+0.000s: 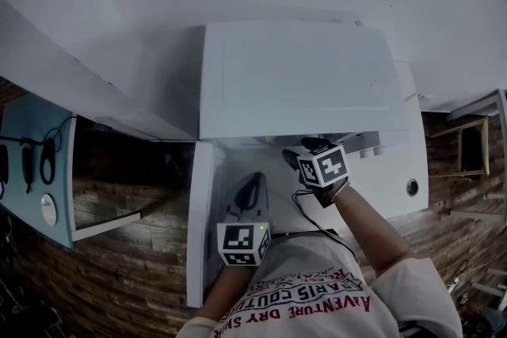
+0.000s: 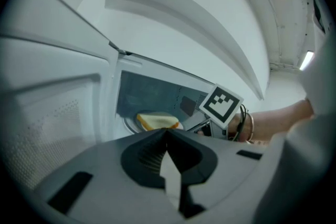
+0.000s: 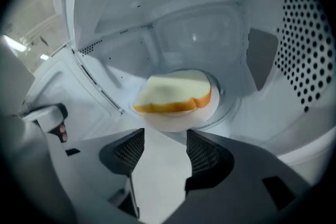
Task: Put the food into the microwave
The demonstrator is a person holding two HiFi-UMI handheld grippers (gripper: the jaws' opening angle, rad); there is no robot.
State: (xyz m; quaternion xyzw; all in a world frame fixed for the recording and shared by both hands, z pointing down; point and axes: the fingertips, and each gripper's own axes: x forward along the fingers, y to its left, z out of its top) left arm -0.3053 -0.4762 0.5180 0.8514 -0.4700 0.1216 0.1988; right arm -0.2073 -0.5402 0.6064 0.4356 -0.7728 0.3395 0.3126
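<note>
- We see the white microwave (image 1: 301, 79) with its door (image 1: 202, 225) swung open to the left in the head view.
- The food, a slice of bread (image 3: 173, 93), lies on a white plate (image 3: 178, 120), which sits on the turntable (image 3: 226, 107) inside the microwave.
- The right gripper (image 3: 165, 134) reaches into the microwave's opening and points down at the plate.
- Its fingers stand wide apart with nothing between them. The plate's near rim lies just beyond their tips, and we cannot tell whether they touch it.
- The left gripper (image 2: 167, 132) is outside the microwave, near the inner side of the open door, and points towards the opening.
- Its fingers are together at the tips, and we see nothing held between them.
- From the left gripper view we see the bread on its plate inside the microwave, with the right gripper's marker cube (image 2: 223, 105) just to its right.
</note>
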